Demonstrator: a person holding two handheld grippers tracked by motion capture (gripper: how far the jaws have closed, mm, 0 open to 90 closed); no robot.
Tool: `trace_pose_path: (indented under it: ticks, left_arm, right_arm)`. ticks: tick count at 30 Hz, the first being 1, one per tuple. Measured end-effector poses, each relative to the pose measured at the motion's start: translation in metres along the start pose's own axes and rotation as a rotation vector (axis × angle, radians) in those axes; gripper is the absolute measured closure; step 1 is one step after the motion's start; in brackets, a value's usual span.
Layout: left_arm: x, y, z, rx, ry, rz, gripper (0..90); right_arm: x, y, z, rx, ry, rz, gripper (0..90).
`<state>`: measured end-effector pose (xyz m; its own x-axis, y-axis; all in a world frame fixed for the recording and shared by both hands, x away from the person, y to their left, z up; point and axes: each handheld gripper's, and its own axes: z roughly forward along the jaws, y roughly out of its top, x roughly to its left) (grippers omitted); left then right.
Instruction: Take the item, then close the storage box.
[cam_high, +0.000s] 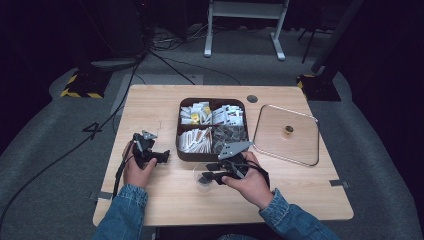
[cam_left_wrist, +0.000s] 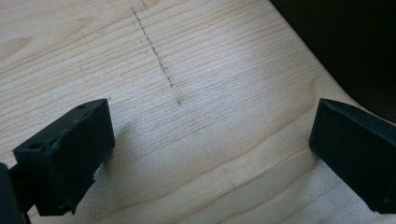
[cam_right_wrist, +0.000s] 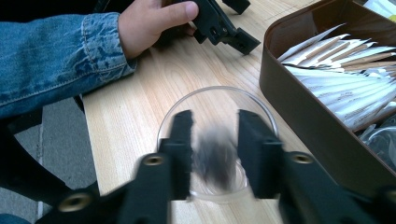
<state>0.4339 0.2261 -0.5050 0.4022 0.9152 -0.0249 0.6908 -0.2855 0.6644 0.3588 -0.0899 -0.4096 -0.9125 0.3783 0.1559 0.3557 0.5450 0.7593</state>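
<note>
While the right gripper hangs over a clear round glass cup, its jaws stand parted. A blurred dark small item sits between them, unpinched. The left gripper gapes over the light wooden table.

Quick count from my end: two grippers, left and right, one in each hand. One clear cup on the table, with one dark blurry thing dropping into it. One brown box split into four compartments, all full of packets, too many to count. One clear lid with one knob.
</note>
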Motion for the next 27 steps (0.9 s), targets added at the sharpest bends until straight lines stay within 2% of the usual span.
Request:
trace_pose_path:
  ticks: [6, 15, 27]
  left_arm:
    - [0.0, 0.0, 0.0, 0.0, 0.0, 0.0, 0.4]
    - [0.0, 0.0, 0.0, 0.0, -0.001, 0.0, 0.4]
    - [0.0, 0.0, 0.0, 0.0, 0.001, 0.002, 0.4]
  right_arm:
    - [-0.003, 0.003, -0.006, -0.03, -0.006, 0.008, 56.0]
    - [-0.013, 0.006, -0.018, -0.06, -0.057, 0.02, 53.3]
    - [-0.031, 0.01, -0.045, -0.131, -0.146, 0.048, 47.3]
